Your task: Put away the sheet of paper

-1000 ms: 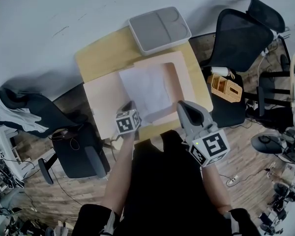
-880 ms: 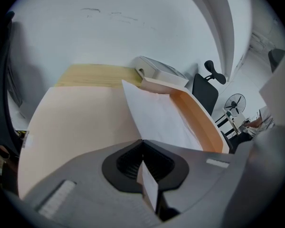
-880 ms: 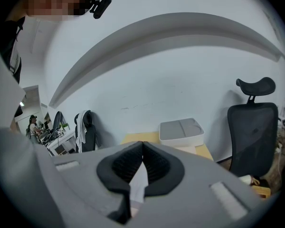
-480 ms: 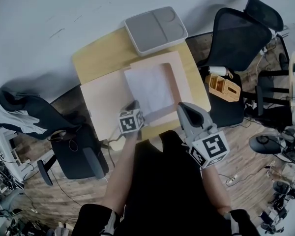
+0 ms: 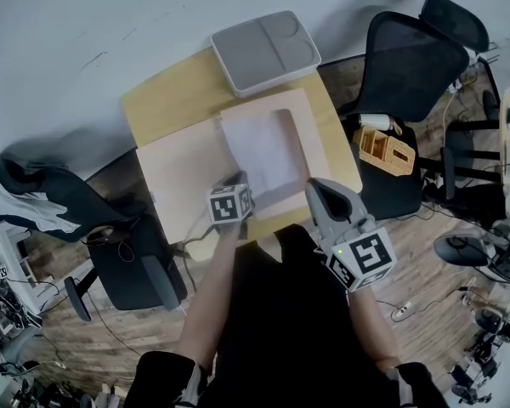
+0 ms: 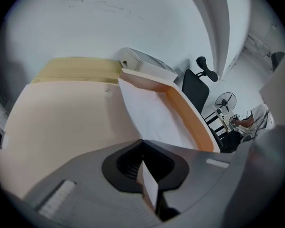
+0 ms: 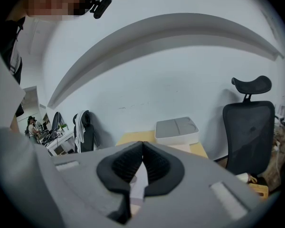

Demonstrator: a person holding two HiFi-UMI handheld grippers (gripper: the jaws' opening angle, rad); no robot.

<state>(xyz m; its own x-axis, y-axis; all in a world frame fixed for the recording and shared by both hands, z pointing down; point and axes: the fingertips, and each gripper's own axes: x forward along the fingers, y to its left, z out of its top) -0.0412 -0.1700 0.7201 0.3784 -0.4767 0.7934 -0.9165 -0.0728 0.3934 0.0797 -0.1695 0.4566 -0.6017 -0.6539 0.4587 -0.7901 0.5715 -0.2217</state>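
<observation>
We hold a tool in each hand, both forearms reaching forward from the body. Our left tool [image 5: 235,179] tilts steeply down over the near edge of the surface. Its jaws are pressed together on the sheet of paper [image 6: 154,118] (a thin white edge shows in the slot behind the tips). Our right tool [image 5: 316,185] hangs near it, toward the near right corner, pointing only gently down, its jaws closed tip to tip with nothing between them. Our left forearm [image 5: 211,287] is bare.
</observation>
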